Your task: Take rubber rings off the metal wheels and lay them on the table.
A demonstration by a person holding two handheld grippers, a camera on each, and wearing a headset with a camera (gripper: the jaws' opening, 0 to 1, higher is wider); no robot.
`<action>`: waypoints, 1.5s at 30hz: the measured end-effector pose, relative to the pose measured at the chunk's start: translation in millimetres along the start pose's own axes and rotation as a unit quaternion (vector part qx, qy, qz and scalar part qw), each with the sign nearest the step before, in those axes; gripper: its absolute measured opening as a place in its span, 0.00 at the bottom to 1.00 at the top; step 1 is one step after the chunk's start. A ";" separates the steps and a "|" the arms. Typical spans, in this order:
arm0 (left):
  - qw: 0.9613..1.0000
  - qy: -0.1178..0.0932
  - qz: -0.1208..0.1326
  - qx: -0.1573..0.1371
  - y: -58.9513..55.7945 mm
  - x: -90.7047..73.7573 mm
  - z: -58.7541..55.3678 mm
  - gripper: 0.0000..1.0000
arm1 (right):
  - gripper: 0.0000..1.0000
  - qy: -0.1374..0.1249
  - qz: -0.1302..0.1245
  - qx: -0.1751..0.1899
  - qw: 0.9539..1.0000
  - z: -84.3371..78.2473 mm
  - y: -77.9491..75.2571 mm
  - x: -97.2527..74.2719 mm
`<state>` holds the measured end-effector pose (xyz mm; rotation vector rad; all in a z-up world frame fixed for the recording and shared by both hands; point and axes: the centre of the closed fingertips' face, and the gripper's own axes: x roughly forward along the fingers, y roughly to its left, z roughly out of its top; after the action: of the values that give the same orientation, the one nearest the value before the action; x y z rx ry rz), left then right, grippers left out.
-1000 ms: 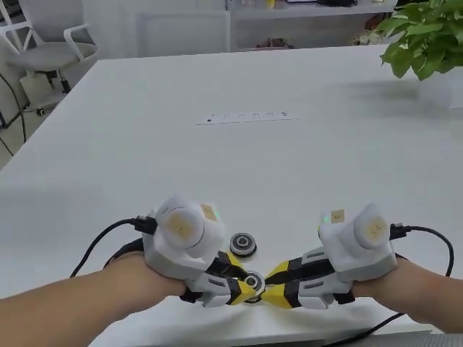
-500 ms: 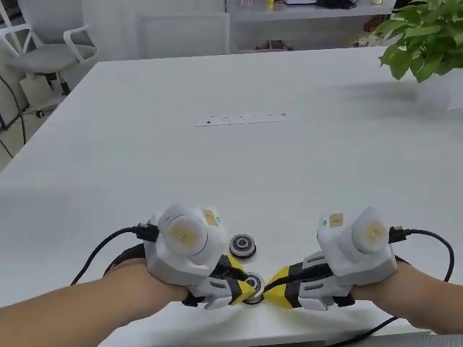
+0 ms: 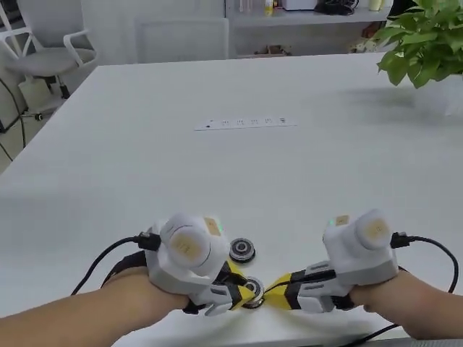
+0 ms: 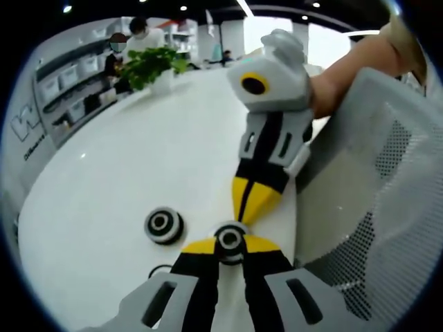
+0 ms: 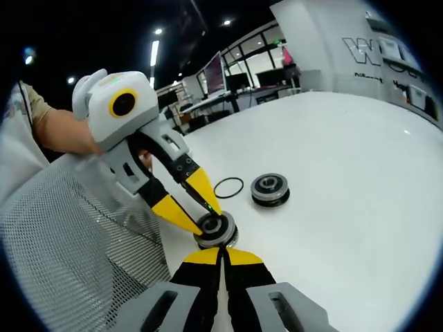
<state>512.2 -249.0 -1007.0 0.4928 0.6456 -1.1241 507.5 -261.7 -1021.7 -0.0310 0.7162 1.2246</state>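
Note:
A small metal wheel (image 4: 230, 238) sits between the yellow tips of my left gripper (image 4: 230, 243), which is shut on it near the table's front edge. The same wheel (image 5: 216, 228) lies just beyond my right gripper (image 5: 223, 253), whose jaws are shut, tips pressed against the wheel's near rim. In the head view the left gripper (image 3: 237, 290) and right gripper (image 3: 273, 287) meet tip to tip at the wheel (image 3: 252, 288). A second wheel (image 3: 242, 250) with its black ring stands just behind. One loose rubber ring (image 5: 228, 187) lies flat on the table beside that second wheel (image 5: 270, 188).
A strip of power sockets (image 3: 244, 123) is set into the white table (image 3: 239, 173) mid-way back. A potted plant (image 3: 423, 36) stands at the far right corner. An office chair (image 3: 43, 43) is beyond the far left edge. Cables trail from both grippers.
The camera has shifted a little. Both grippers stay at the same wheel by the front edge, with the right one drawn slightly to the right.

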 end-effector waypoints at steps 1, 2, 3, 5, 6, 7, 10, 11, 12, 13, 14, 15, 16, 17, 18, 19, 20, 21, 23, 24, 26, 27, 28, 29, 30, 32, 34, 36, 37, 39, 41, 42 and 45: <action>1.000 0.001 0.000 0.002 -0.2 0.0 -0.1 0.13 | 0.00 -0.002 0.000 0.007 1.000 0.4 -0.2 -0.5; 1.000 0.001 -0.001 0.004 -0.1 0.0 -0.1 0.13 | 0.00 -0.005 -0.001 0.012 1.000 0.4 -0.8 -1.4; 1.000 0.001 -0.001 0.004 -0.2 0.0 -0.2 0.13 | 0.00 -0.009 -0.001 0.019 1.000 1.5 -1.1 -2.3; 1.000 0.001 0.000 0.004 -0.3 0.0 -0.2 0.13 | 0.00 -0.018 -0.004 0.035 0.999 3.7 -3.0 -4.6; 1.000 0.000 0.001 0.004 -0.2 0.0 -0.2 0.13 | 0.00 -0.022 -0.003 0.042 0.999 4.3 -3.1 -5.2; 1.000 0.001 0.001 0.004 -0.5 -0.1 -0.2 0.12 | 0.00 -0.026 -0.002 0.048 0.998 5.0 -2.5 -5.6; 1.000 0.002 0.001 0.007 -0.3 0.2 -0.2 0.12 | 0.00 -0.037 0.000 0.060 0.998 7.0 -2.1 -6.6; 1.000 0.002 0.002 0.007 -0.4 0.2 -0.2 0.12 | 0.00 -0.041 0.001 0.064 0.997 8.1 -1.6 -7.5; 1.000 0.002 0.002 0.007 -0.3 0.2 -0.3 0.12 | 0.00 -0.042 0.002 0.065 0.997 8.4 -1.6 -7.1; 1.000 0.002 0.002 0.007 -0.7 0.1 -0.3 0.12 | 0.00 -0.043 0.003 0.069 0.997 8.7 -1.1 -7.0; 1.000 0.003 0.002 0.007 -0.8 0.1 -0.3 0.12 | 0.00 -0.046 0.004 0.071 0.996 9.4 -0.6 -6.7; 1.000 0.003 0.003 0.008 -0.9 0.1 -0.4 0.12 | 0.00 -0.049 0.006 0.073 0.996 10.2 0.2 -7.0; 1.000 0.002 0.003 0.007 -0.9 0.2 -0.3 0.12 | 0.00 -0.049 0.007 0.076 0.996 10.4 0.1 -6.5; 1.000 0.002 0.004 0.007 -1.0 0.2 -0.3 0.12 | 0.00 -0.051 0.008 0.077 0.996 10.6 0.5 -6.6; 1.000 0.002 0.005 0.007 -1.0 0.3 -0.3 0.12 | 0.00 -0.052 0.009 0.079 0.995 10.7 0.0 -6.2; 1.000 0.002 0.005 0.007 -1.0 0.4 -0.2 0.12 | 0.00 -0.054 0.010 0.082 0.995 11.0 0.4 -6.6; 1.000 0.002 0.006 0.007 -1.0 0.5 -0.2 0.12 | 0.00 -0.055 0.011 0.083 0.995 11.4 0.9 -6.4; 1.000 0.002 0.006 0.006 -1.3 0.5 -0.1 0.12 | 0.00 -0.056 0.012 0.084 0.995 11.8 1.5 -6.2; 1.000 0.003 0.006 0.006 -1.3 0.5 -0.1 0.12 | 0.00 -0.056 0.013 0.083 0.995 12.2 2.0 -6.2; 1.000 0.003 0.006 0.006 -1.2 0.5 -0.2 0.12 | 0.00 -0.057 0.013 0.083 0.995 12.6 2.0 -5.9; 1.000 0.004 0.007 0.005 -1.1 0.6 -0.2 0.12 | 0.00 -0.058 0.015 0.088 0.994 13.1 2.2 -5.8; 1.000 0.004 0.007 0.005 -1.1 0.7 -0.1 0.12 | 0.00 -0.059 0.015 0.088 0.994 13.1 2.7 -5.9; 1.000 0.004 0.007 0.005 -1.1 0.7 -0.1 0.12 | 0.00 -0.059 0.016 0.087 0.994 13.5 3.1 -5.7; 1.000 0.004 0.008 0.005 -1.1 0.8 0.0 0.12 | 0.00 -0.059 0.016 0.088 0.994 13.5 3.4 -5.7; 1.000 0.004 0.008 0.005 -1.0 0.8 0.0 0.12 | 0.00 -0.059 0.017 0.088 0.994 13.9 3.4 -5.4; 1.000 0.005 0.008 0.004 -1.0 0.8 -0.1 0.12 | 0.00 -0.060 0.018 0.089 0.994 14.1 3.8 -5.1; 1.000 0.005 0.009 0.003 -1.1 0.9 0.0 0.12 | 0.00 -0.061 0.020 0.091 0.994 14.4 4.4 -4.6; 1.000 0.005 0.010 0.003 -0.9 1.0 0.1 0.12 | 0.00 -0.062 0.022 0.091 0.994 14.6 4.9 -4.4; 1.000 0.005 0.010 0.003 -0.9 0.9 0.1 0.12 | 0.00 -0.062 0.023 0.092 0.994 14.8 5.4 -4.4; 1.000 0.005 0.010 0.002 -0.8 0.9 0.1 0.12 | 0.00 -0.063 0.024 0.092 0.993 15.2 5.8 -4.4; 1.000 0.005 0.011 0.002 -0.6 0.9 0.2 0.12 | 0.00 -0.064 0.025 0.091 0.993 15.7 6.7 -4.5; 1.000 0.005 0.011 0.002 -0.6 0.9 0.2 0.12 | 0.00 -0.065 0.026 0.092 0.993 16.3 7.6 -4.1; 1.000 0.004 0.010 0.001 -0.7 0.8 0.2 0.12 | 0.00 -0.065 0.031 0.087 0.994 17.4 11.1 -1.6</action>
<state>511.8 -250.0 -1007.4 0.5051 0.6448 -1.1041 506.1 -252.2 -1003.3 0.2141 0.7116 1.2087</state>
